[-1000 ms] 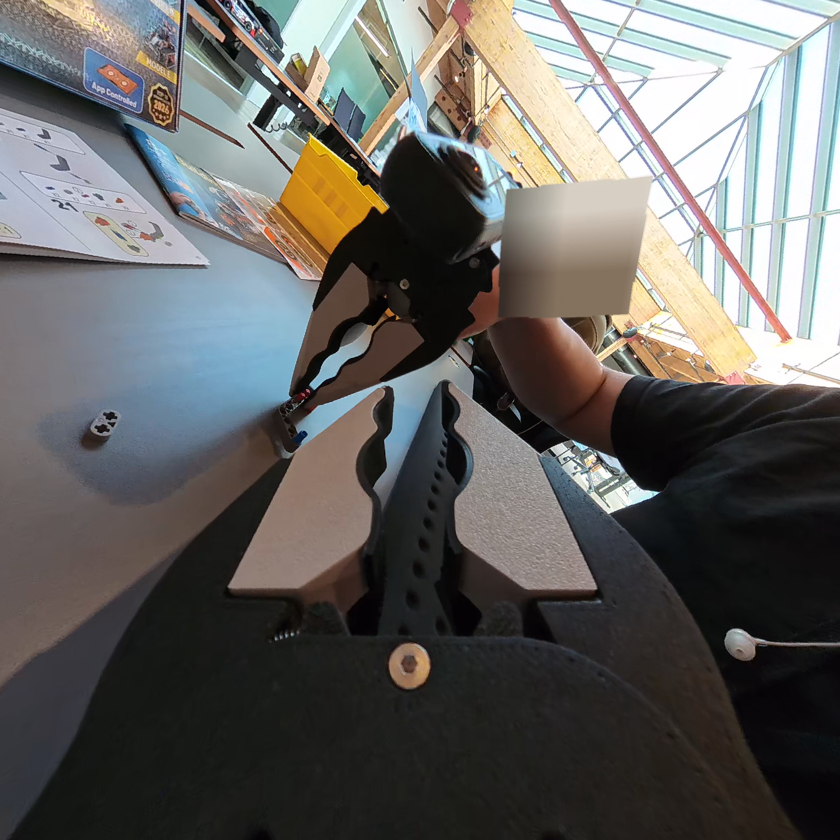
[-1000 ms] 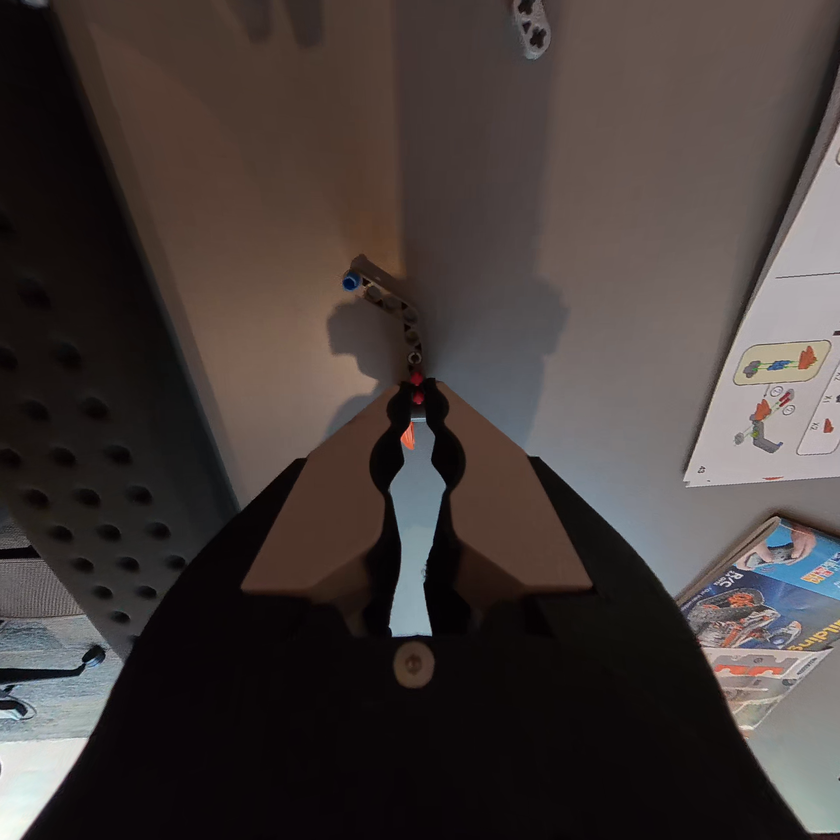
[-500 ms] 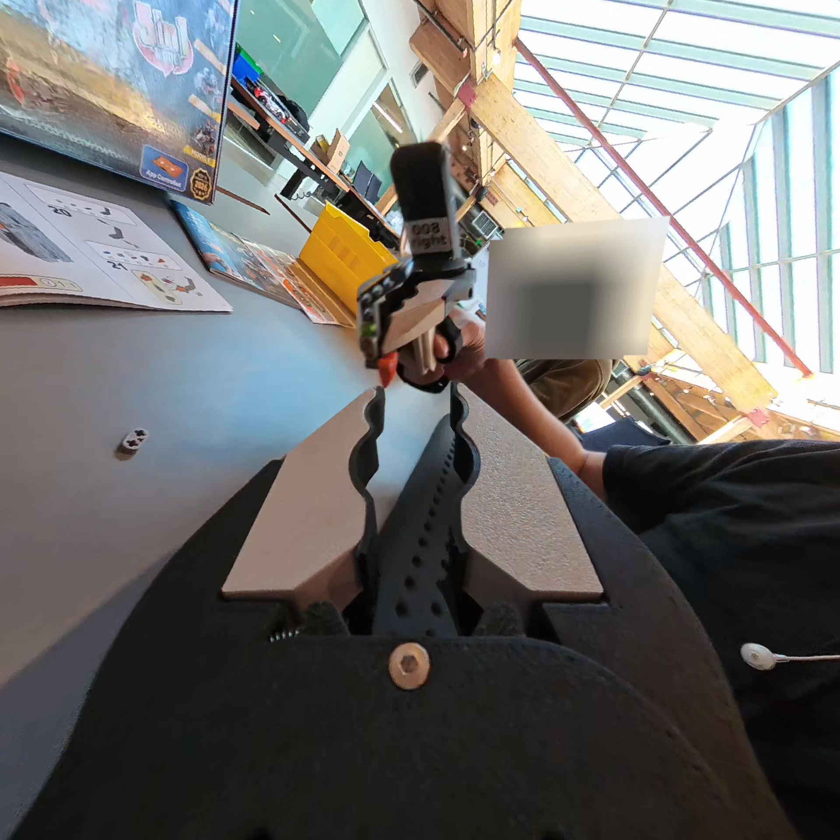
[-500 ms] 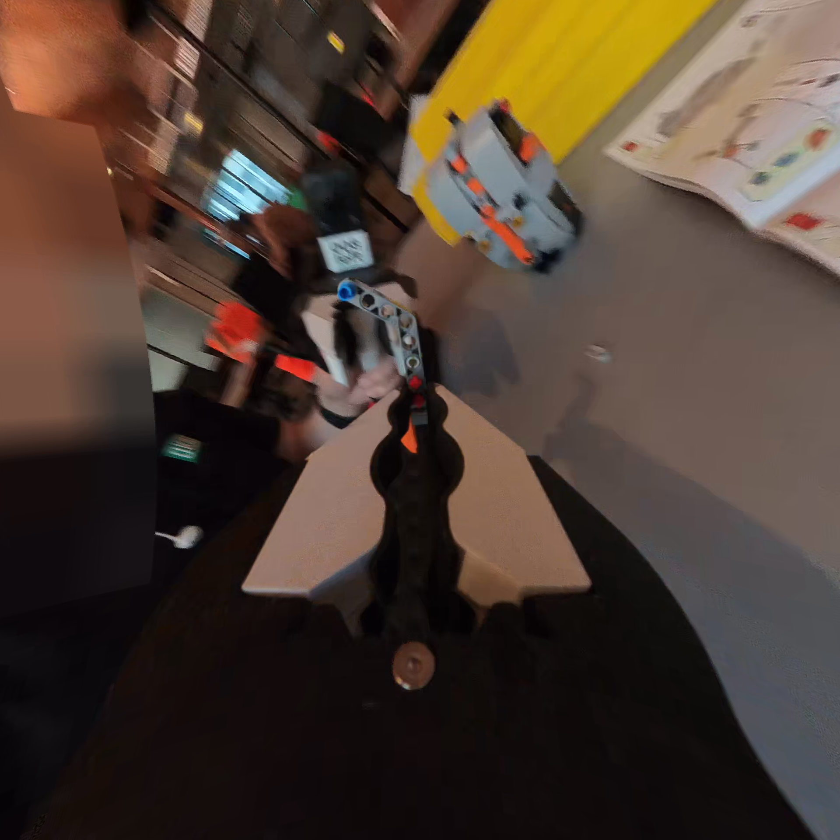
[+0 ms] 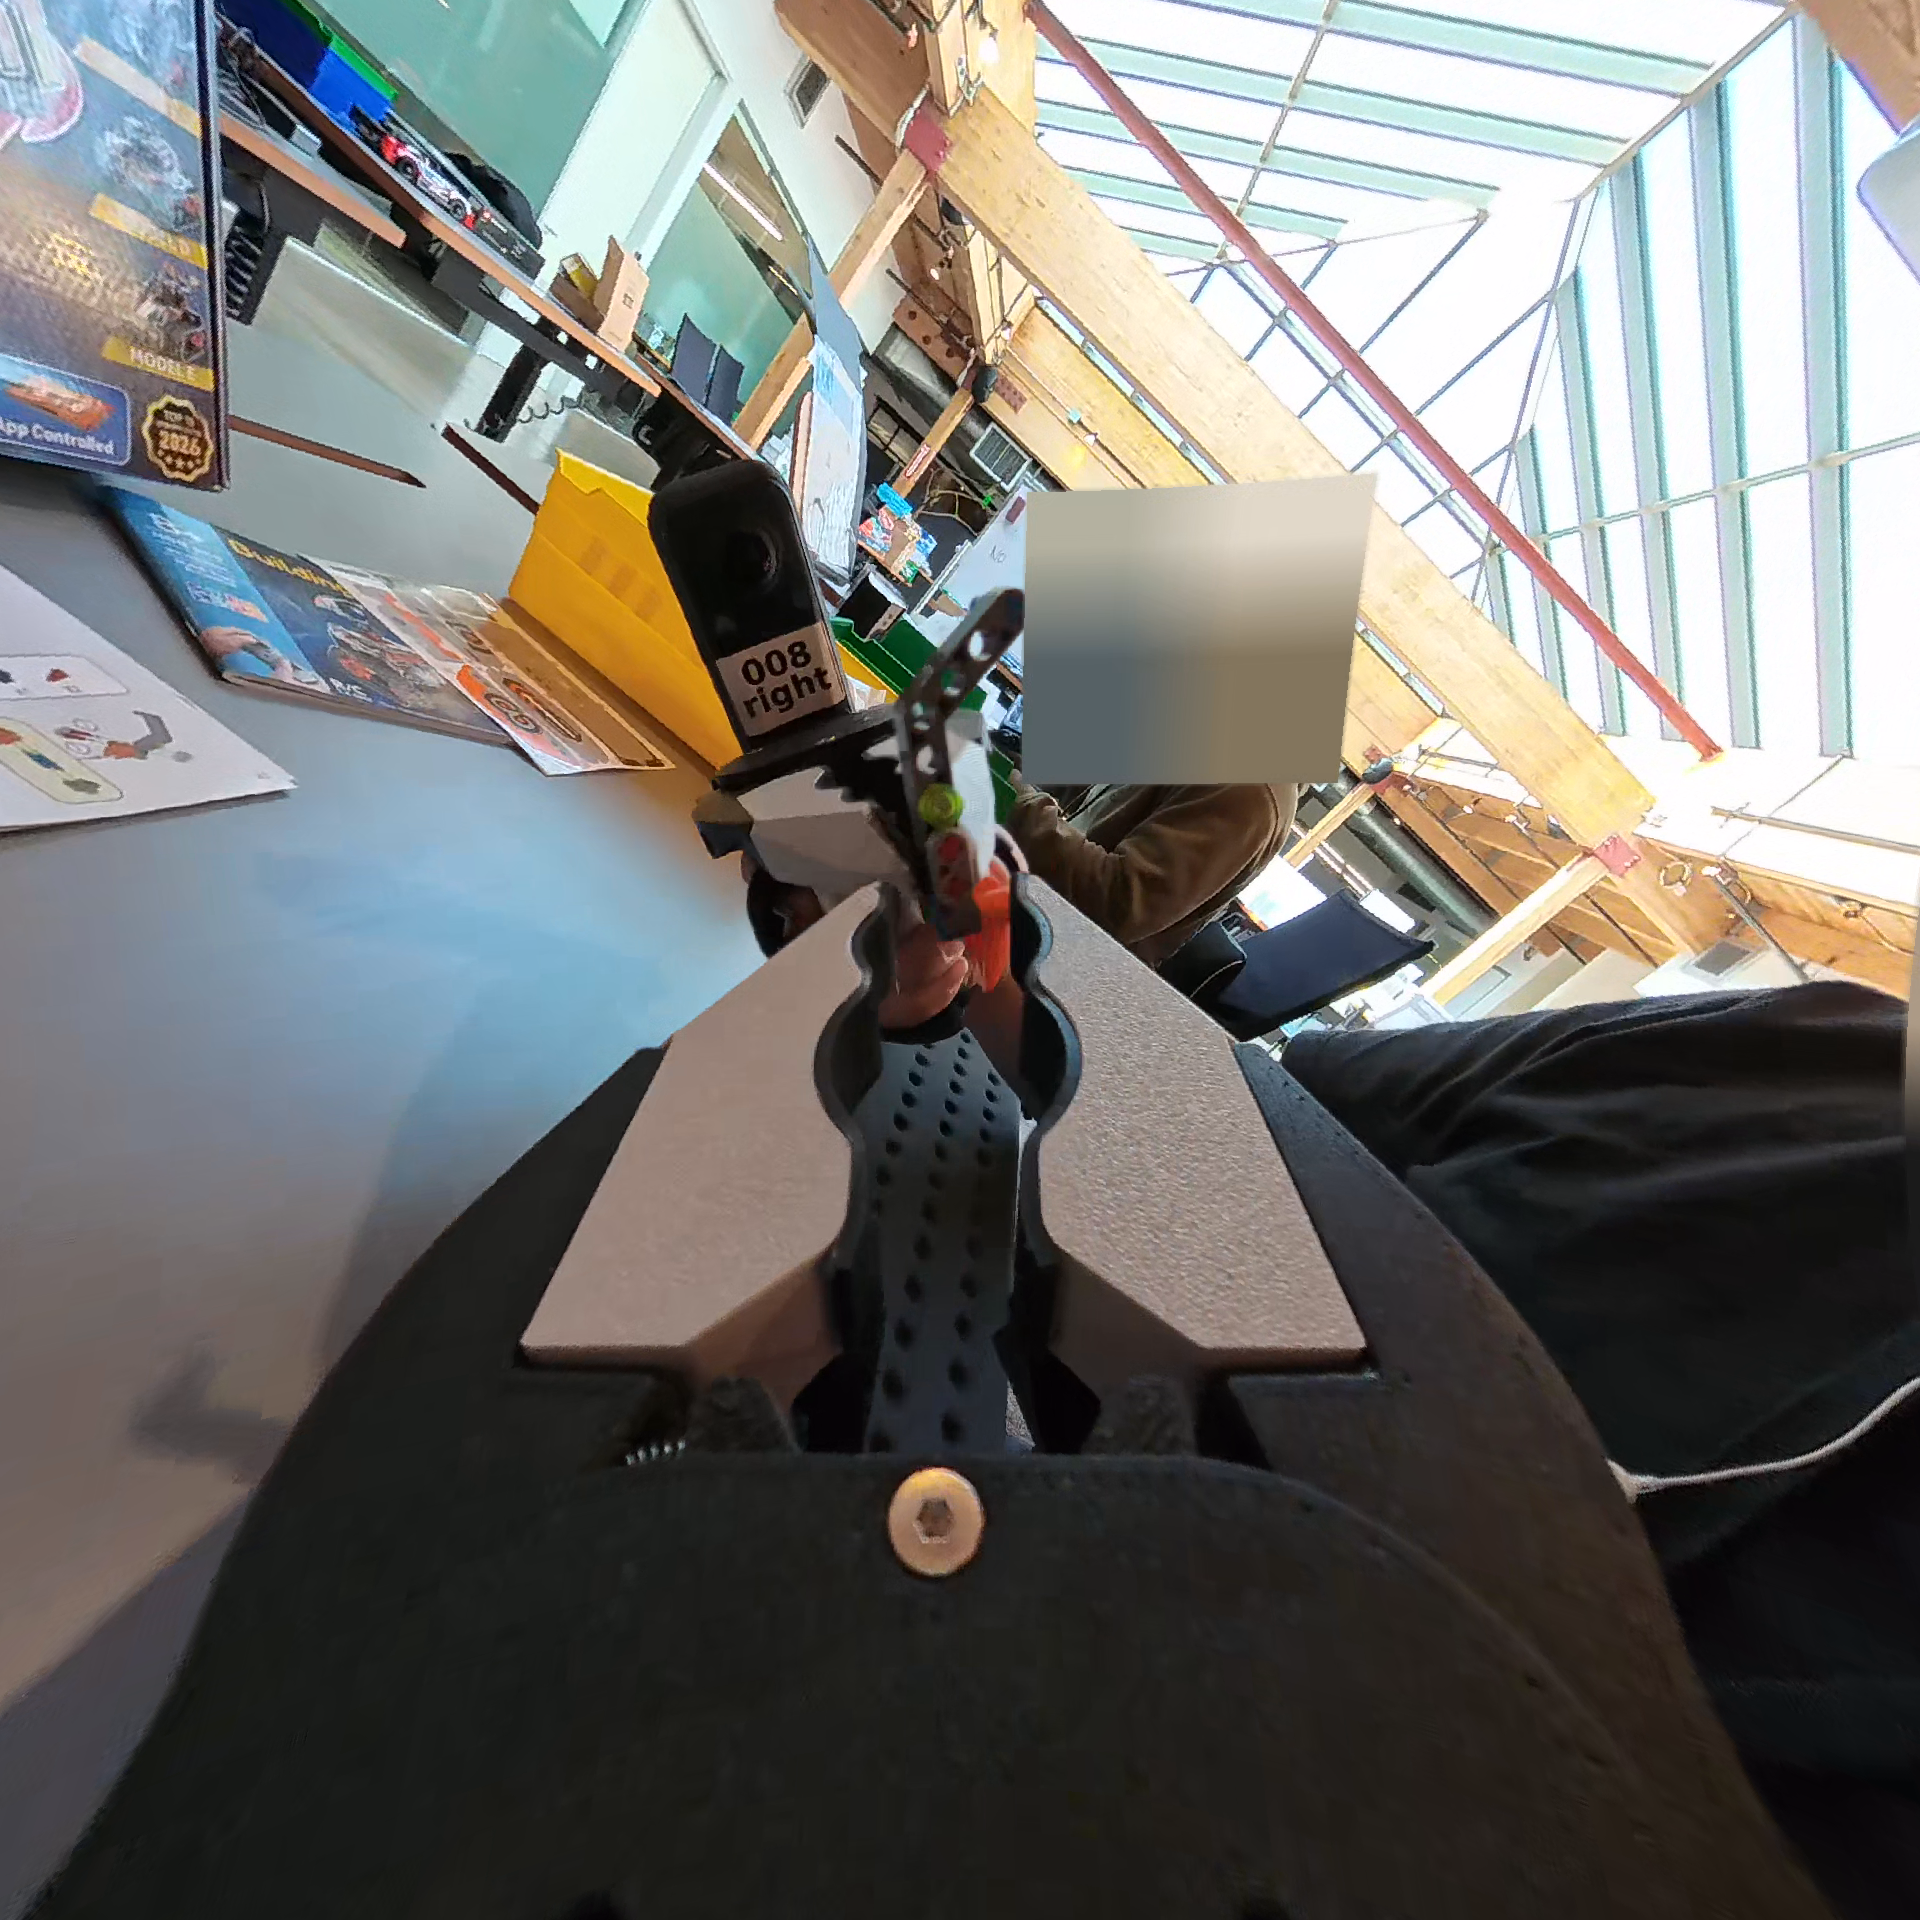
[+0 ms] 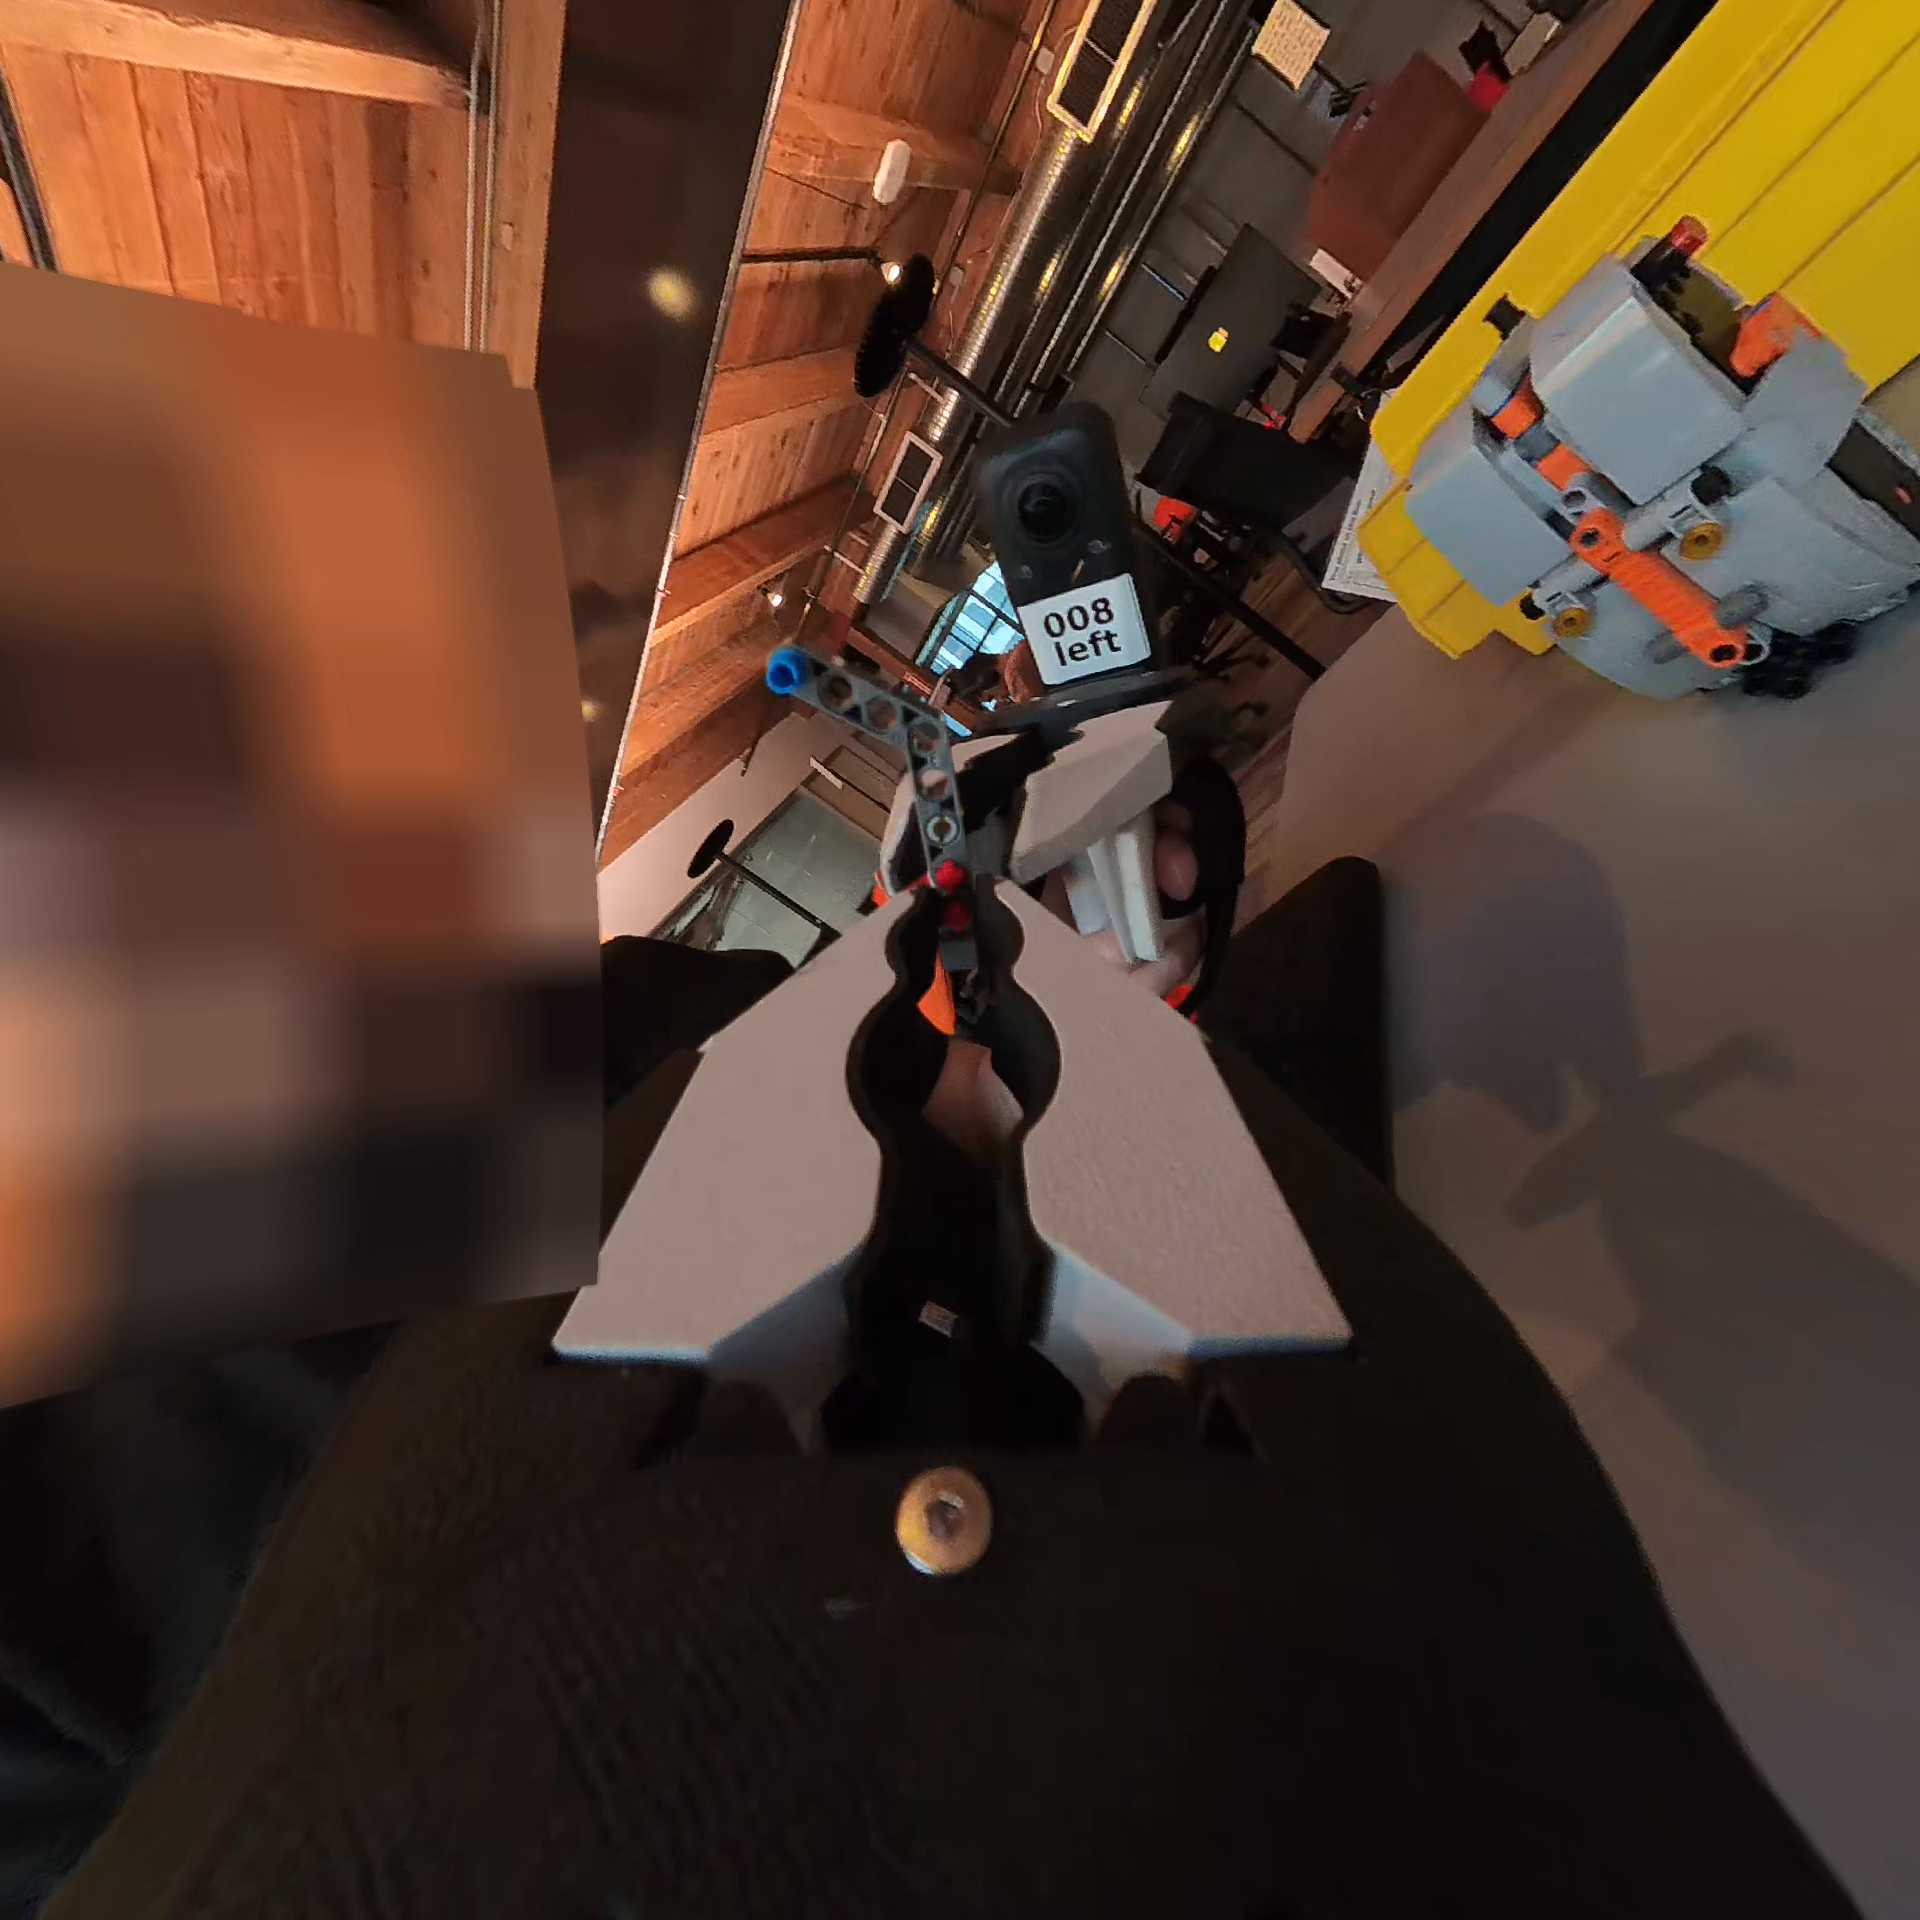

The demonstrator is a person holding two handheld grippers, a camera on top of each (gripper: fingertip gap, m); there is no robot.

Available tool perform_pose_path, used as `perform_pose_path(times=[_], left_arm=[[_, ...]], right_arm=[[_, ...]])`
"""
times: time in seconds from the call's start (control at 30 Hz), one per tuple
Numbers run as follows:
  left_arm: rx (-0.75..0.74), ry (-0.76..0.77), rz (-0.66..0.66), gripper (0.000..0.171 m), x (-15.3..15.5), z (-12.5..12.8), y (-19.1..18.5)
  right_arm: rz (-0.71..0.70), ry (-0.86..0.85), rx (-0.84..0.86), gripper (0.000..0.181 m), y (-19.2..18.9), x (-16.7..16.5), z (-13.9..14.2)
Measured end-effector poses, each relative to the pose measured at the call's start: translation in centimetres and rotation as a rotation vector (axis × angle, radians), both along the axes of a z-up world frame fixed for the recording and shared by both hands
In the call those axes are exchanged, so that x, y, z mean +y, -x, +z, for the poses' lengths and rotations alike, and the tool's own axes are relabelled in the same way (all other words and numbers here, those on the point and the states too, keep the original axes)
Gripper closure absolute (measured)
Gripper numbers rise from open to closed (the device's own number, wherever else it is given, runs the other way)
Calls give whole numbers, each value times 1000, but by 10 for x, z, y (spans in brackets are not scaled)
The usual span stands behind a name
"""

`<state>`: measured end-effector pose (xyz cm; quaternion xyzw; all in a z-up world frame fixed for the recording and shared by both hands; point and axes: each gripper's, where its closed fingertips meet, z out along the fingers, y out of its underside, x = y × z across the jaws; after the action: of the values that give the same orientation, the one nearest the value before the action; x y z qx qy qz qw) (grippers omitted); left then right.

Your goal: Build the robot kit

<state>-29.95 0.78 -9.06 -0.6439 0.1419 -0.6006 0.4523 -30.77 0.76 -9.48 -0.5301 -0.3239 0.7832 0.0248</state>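
We hold the bent grey holed plastic beam with a blue pin (image 6: pixel 932 790) aloft, pinched in our right gripper (image 6: pixel 956 920), at twelve o'clock of our left gripper (image 5: pixel 951 904), whose fingers stand spread, seemingly around its orange end.

Part lifted off the table
The right gripper (image 6: pixel 951 914) raised the bent grey beam (image 6: pixel 914 764) up to the left gripper (image 5: pixel 951 914).
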Motion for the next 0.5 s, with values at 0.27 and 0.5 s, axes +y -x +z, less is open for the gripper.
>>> perform_pose_path(times=[0.27,0.5], left_arm=[[64,35,70,150,12,-21,8],[63,68,117,166,19,-41,25]], right_arm=[[-29,-112,-89,174,10,3,-16],[-73,-169,-218,174,28,14,-42]])
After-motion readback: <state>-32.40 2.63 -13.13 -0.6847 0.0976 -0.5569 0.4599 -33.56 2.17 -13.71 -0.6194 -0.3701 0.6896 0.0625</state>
